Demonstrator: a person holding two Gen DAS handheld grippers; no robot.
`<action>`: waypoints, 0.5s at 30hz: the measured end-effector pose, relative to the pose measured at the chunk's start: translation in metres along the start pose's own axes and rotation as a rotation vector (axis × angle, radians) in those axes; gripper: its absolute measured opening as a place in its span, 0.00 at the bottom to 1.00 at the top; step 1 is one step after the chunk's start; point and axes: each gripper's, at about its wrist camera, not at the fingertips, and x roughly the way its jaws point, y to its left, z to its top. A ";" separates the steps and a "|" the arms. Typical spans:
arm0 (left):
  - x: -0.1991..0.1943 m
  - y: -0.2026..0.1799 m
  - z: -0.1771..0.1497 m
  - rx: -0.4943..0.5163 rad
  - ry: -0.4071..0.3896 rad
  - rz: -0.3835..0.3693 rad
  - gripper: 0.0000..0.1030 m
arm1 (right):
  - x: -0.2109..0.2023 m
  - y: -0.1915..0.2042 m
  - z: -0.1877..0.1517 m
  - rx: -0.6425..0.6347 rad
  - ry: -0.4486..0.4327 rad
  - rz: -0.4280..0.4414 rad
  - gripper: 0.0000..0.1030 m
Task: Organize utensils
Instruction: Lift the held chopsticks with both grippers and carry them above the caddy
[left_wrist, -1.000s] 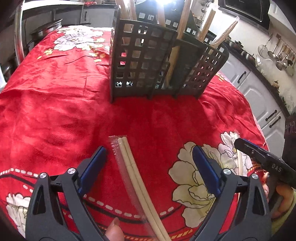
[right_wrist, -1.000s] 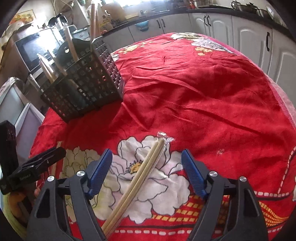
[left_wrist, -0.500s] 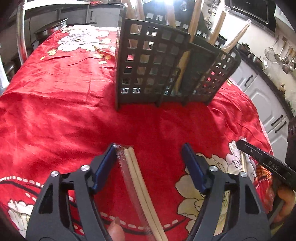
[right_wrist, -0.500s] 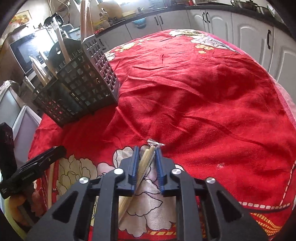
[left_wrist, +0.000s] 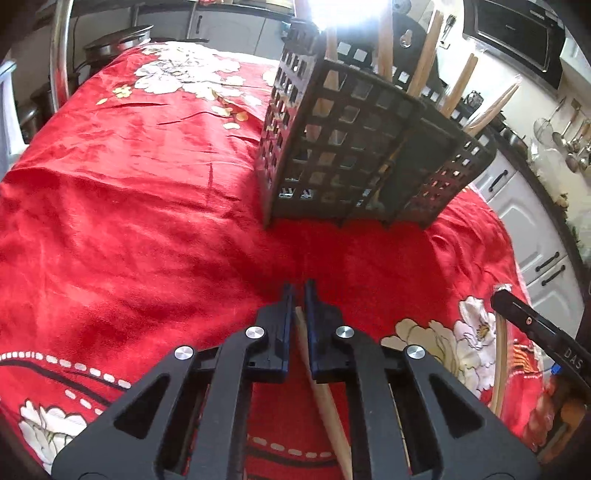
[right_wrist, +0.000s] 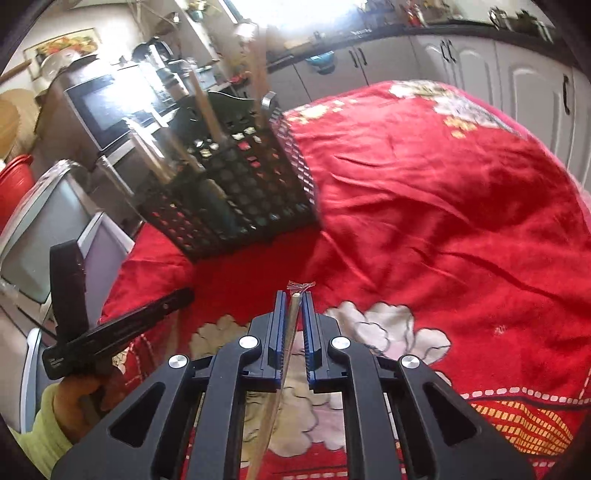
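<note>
My left gripper (left_wrist: 299, 291) is shut on a wrapped pair of wooden chopsticks (left_wrist: 325, 402), held above the red cloth in front of the black utensil basket (left_wrist: 354, 155). The basket holds several wooden chopsticks upright. My right gripper (right_wrist: 294, 300) is shut on another wrapped pair of chopsticks (right_wrist: 291, 325), its clear wrapper tip poking past the fingers. The basket also shows in the right wrist view (right_wrist: 236, 192), ahead and to the left. The right gripper's body shows at the right edge of the left wrist view (left_wrist: 535, 328).
The table is covered by a red flowered cloth (left_wrist: 129, 206). The left gripper's body and the hand holding it (right_wrist: 110, 332) are at the left of the right wrist view. White kitchen cabinets (right_wrist: 498, 74) stand beyond the table. A microwave (right_wrist: 103, 107) stands behind the basket.
Both grippers closed on their chopstick pairs, the right one first, then the left. Both have lifted and moved closer to the basket.
</note>
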 end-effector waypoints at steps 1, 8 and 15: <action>-0.001 -0.001 0.000 0.004 -0.002 -0.003 0.04 | -0.002 0.004 0.000 -0.010 -0.006 0.000 0.08; -0.023 -0.004 0.001 0.002 -0.052 -0.048 0.03 | -0.013 0.025 0.007 -0.063 -0.046 0.010 0.07; -0.068 -0.009 0.015 0.018 -0.162 -0.096 0.03 | -0.026 0.048 0.020 -0.112 -0.102 0.030 0.06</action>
